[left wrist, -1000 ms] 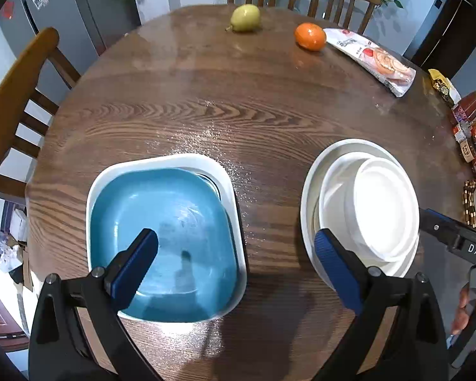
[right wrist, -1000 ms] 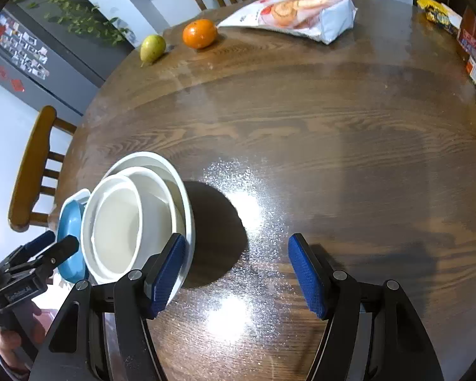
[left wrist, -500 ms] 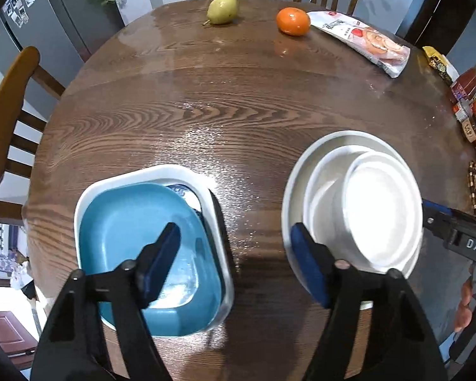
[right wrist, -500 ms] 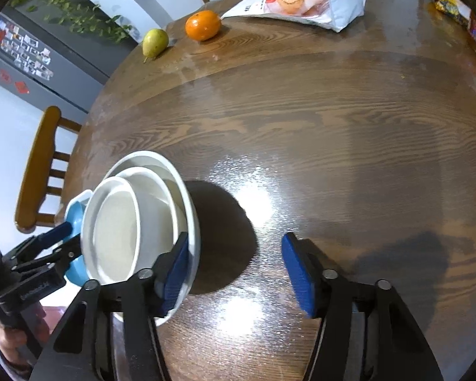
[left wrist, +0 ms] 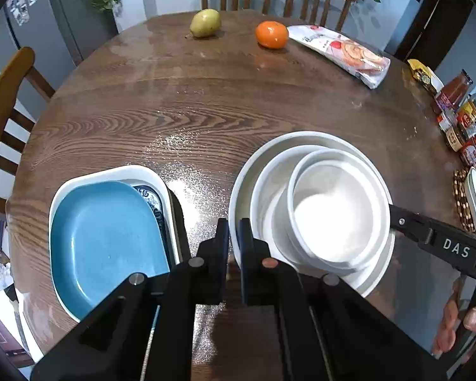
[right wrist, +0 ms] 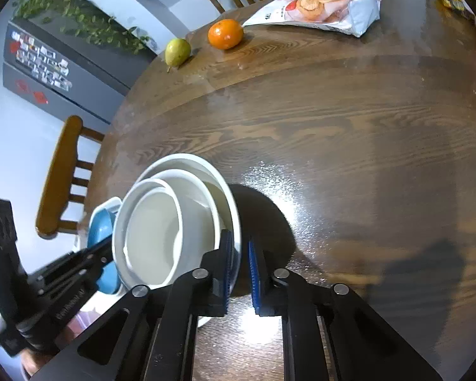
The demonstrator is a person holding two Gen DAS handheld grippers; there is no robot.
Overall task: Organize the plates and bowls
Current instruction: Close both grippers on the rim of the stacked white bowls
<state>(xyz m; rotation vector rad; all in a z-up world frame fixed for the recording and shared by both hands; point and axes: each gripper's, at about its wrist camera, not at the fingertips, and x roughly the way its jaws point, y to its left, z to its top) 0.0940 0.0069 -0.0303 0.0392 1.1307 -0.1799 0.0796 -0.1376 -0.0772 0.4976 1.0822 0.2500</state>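
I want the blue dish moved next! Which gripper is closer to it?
Left. The left gripper sits just beside the blue dish, pinching the big white plate; the right gripper grips that plate's opposite side.

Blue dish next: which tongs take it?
Likely left. The left tongs clamp the white plate on its rim beside the blue dish; right tongs clamp the opposite rim, across the bowls.
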